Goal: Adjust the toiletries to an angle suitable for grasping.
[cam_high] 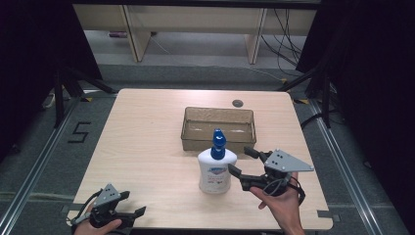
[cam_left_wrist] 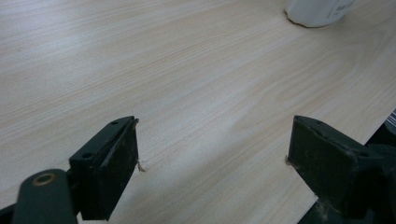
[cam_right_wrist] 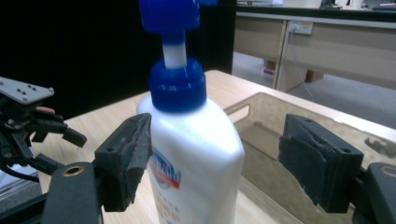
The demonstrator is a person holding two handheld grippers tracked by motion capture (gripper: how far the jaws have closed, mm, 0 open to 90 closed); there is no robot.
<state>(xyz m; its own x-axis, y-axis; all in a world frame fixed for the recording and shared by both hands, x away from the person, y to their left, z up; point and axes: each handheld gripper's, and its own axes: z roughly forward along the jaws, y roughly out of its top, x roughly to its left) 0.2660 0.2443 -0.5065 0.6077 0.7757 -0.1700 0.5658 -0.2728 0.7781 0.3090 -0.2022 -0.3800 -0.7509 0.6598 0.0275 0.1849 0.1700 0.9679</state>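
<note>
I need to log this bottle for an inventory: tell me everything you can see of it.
The bottle is white, plastic by its look, with a blue collar and a blue pump head on a white stem. A label with blue and red print is on its front. It stands upright on the table, just in front of the clear tray. In the right gripper view, the right gripper's open jaws flank it; whether the left pad touches it I cannot tell.

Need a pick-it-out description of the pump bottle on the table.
On the light wood table, look just in front of the clear brownish plastic tray, toward the person's side. The pump bottle stands upright there, beside the right hand-held gripper: white body, blue pump top, blue-and-red label.
</note>
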